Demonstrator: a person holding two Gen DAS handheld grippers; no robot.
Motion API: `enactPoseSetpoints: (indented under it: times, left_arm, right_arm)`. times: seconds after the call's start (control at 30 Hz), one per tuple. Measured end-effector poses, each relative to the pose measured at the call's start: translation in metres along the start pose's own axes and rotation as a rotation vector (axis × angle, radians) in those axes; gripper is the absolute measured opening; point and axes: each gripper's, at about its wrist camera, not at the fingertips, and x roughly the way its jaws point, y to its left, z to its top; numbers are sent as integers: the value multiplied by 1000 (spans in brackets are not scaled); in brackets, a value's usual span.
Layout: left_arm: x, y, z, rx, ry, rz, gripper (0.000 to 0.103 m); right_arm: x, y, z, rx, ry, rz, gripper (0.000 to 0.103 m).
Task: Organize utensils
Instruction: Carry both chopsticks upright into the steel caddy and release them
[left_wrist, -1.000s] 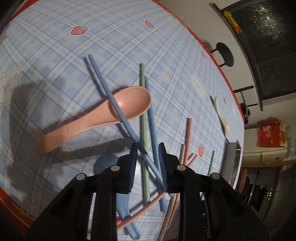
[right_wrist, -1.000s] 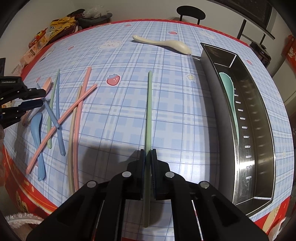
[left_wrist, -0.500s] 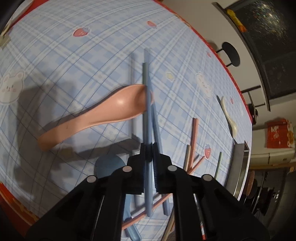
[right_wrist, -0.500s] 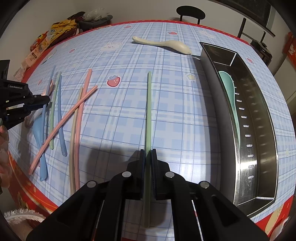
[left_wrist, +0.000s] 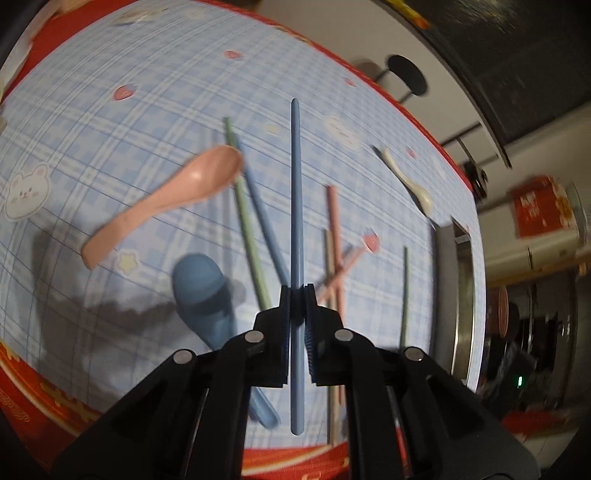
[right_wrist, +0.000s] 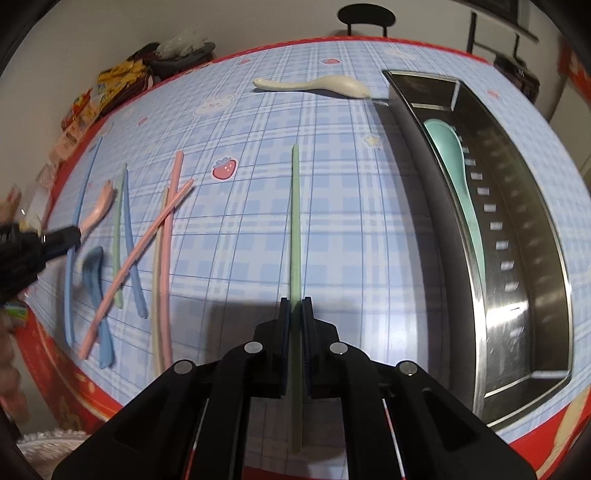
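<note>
Left wrist view shows the left tool (left_wrist: 296, 295) clamped on a blue chopstick (left_wrist: 295, 192) that runs straight up the middle of the frame, its lower end poking out below the fingers and the stick lifted clear of the surface (left_wrist: 110, 122), which carries a blue plaid cloth with a red border. Left of centre lies a pink spoon (left_wrist: 173, 195) with its bowl toward the upper right, and below it a blue spoon (left_wrist: 203, 291). Between the spoons and the held stick lie a green chopstick (left_wrist: 247, 225) and a second blue chopstick (left_wrist: 262, 225), close together. Right of the tool, pink chopsticks (left_wrist: 334, 229) cross each other. A cream spoon (left_wrist: 406, 181) rests at upper right, near the end of a steel utensil tray (left_wrist: 461, 295) along the right edge.

Right wrist view shows the right tool (right_wrist: 294, 306) closed on a pale green chopstick (right_wrist: 295, 221) that points up the centre of the frame. The steel tray fills the right side and holds a mint green spoon (right_wrist: 454, 177) against its left wall. The cream spoon lies at top centre, just beside the tray's far corner. At left the remaining chopsticks and spoons lie in a loose cluster, with the left tool at the left edge gripping its blue stick.
</note>
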Motion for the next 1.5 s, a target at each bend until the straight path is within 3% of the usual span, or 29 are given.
enactPoseSetpoints:
  times: [0.3, 0.8, 1.2, 1.5]
  left_arm:
    - [-1, -35, -32, 146, 47, -60, 11]
    - [11, -64, -44, 211, 87, -77, 11]
    - [38, -115, -60, 266, 119, -89, 11]
    - [71, -177, -67, 286, 130, -133, 11]
  right_arm:
    - [-29, -14, -15, 65, -47, 66, 7]
    - [-67, -34, -20, 80, -161, 106, 7]
    - [-88, -92, -15, 126, -220, 119, 7]
    - [-101, -149, 19, 128, -247, 115, 7]
